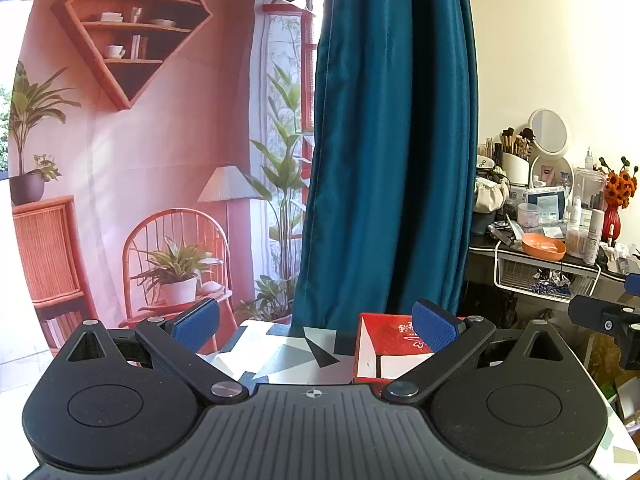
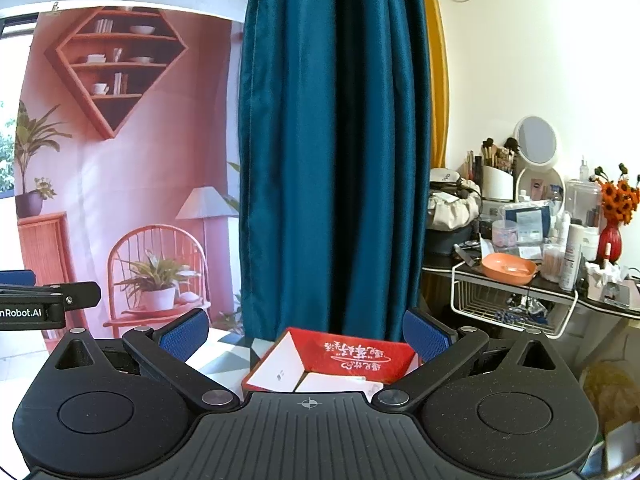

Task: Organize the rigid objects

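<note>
A red box (image 2: 352, 354) with white flaps and white lettering lies on the patterned table (image 1: 288, 350). In the right wrist view it sits low between my open right gripper's (image 2: 306, 334) blue pads, which stand wide apart and hold nothing. In the left wrist view the same box (image 1: 384, 344) lies under the right-hand pad of my open left gripper (image 1: 316, 326), which holds nothing. The right gripper (image 1: 608, 320) shows at that view's right edge, and the left gripper (image 2: 40, 300) shows at the right wrist view's left edge.
A teal curtain (image 2: 336, 152) hangs just beyond the table's far edge. A pink room backdrop (image 1: 140, 160) is at the left. At the right a cluttered dressing table (image 2: 540, 264) holds an orange bowl (image 2: 508, 268), bottles, a mirror and a wire basket.
</note>
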